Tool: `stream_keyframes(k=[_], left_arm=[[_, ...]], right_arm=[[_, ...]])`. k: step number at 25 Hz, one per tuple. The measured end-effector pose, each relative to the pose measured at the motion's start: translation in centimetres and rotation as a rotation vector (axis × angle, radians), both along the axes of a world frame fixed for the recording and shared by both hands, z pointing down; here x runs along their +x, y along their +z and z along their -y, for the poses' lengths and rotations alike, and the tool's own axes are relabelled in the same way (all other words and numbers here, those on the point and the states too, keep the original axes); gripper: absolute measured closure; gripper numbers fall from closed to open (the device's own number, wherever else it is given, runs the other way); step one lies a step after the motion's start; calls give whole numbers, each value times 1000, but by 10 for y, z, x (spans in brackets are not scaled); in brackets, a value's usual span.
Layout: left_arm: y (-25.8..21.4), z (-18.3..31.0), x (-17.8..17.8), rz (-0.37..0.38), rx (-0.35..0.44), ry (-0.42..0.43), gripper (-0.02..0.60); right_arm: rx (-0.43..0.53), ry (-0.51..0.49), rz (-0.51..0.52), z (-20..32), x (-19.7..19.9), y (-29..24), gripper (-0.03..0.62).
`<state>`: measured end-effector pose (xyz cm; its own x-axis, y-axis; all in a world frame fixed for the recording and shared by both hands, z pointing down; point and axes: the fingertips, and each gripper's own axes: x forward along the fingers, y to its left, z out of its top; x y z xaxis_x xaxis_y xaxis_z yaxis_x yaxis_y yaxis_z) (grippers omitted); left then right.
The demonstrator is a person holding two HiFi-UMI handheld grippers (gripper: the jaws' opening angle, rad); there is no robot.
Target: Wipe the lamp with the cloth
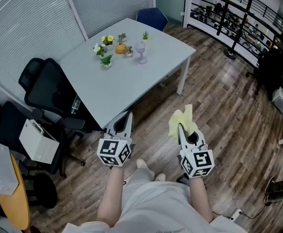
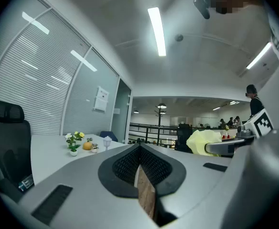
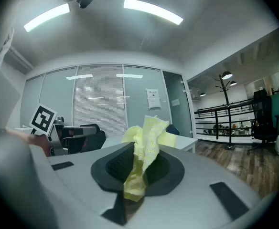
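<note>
Approach step: right gripper (image 1: 181, 128) jaws clamped on yellow cloth (image 1: 184, 118); left gripper (image 1: 126, 116) jaws closed, empty. Lamp (image 1: 141, 52) on table (image 1: 132, 84), well ahead. Next, probably: walk closer, bring cloth to lamp

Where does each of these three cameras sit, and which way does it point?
Head view: on the person's head, facing steeply down at the table; shows both forearms, the shut left hand-held gripper and the right hand-held gripper pinching the yellow cloth.
Left gripper view: rides that gripper, looks level along its closed jaws toward the table.
Right gripper view: rides that gripper, looks along jaws clamping the cloth, toward the blinds.
Shared: head and left gripper views both show the lamp; all three show the cloth.
</note>
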<state>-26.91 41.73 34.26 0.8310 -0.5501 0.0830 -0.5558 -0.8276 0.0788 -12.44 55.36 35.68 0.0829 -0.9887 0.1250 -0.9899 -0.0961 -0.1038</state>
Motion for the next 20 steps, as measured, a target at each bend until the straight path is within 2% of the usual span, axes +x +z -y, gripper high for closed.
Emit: stream_keyframes(k=[12, 15, 16, 17, 18, 20], left_arm=[[3, 3, -6, 4, -1, -24, 580], [5, 5, -4, -1, -15, -10, 578], [8, 5, -1, -3, -33, 4, 555], [11, 6, 2, -5, -54, 20, 471], [15, 6, 5, -7, -76, 34, 360], [21, 6, 10, -6, -103, 50, 322]], right_arm=[[4, -33, 6, 8, -4, 1, 542], [26, -44, 38, 10, -4, -1, 542], [34, -47, 53, 10, -4, -2, 542], [38, -47, 63, 10, -3, -2, 542], [39, -48, 67, 10, -2, -2, 542], [34, -50, 64, 12, -1, -2, 542]])
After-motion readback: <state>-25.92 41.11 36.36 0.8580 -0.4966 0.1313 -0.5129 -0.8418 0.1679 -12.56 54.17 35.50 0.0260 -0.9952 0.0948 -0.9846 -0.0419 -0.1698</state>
